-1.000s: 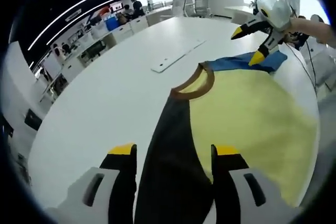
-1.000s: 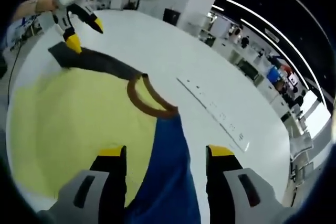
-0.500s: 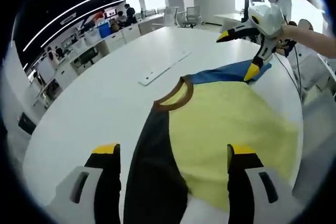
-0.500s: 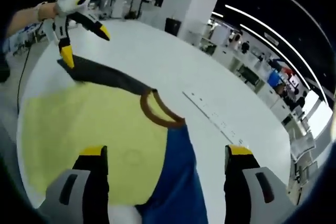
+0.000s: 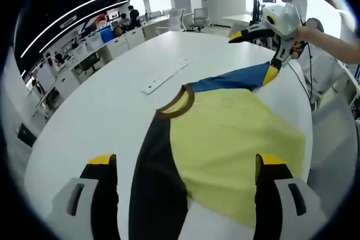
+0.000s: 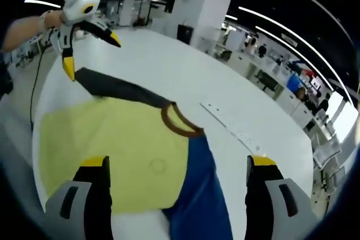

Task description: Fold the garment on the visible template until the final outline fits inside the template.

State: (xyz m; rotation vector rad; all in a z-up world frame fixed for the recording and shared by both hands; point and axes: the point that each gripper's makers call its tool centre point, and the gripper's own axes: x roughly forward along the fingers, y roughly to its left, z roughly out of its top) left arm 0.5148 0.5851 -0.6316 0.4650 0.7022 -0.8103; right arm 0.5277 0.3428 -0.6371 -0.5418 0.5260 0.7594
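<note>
A T-shirt lies flat on the white table (image 5: 95, 111), with a yellow body (image 5: 230, 133), a brown collar (image 5: 177, 102), a black sleeve (image 5: 154, 184) and a blue sleeve (image 5: 230, 78). My left gripper (image 5: 185, 161) hangs open above the black sleeve with its jaws wide apart. My right gripper (image 5: 252, 56) is open at the far end, its lower fingertip close to the blue sleeve's end. In the right gripper view, my right gripper (image 6: 177, 164) is open over the yellow body (image 6: 112, 150) and blue sleeve (image 6: 202, 195). There my left gripper (image 6: 91, 55) hovers open above the black sleeve (image 6: 118, 89).
A flat white strip (image 5: 166, 77) lies on the table beyond the collar, also seen as the strip (image 6: 230, 127). The table's edge (image 5: 315, 139) runs close to the shirt's hem. A cable (image 6: 39, 77) hangs from the left hand. Desks, chairs and people stand far behind.
Both grippers have lifted back from the sleeves and their jaws have spread wider. The shirt stays flat on the table.
</note>
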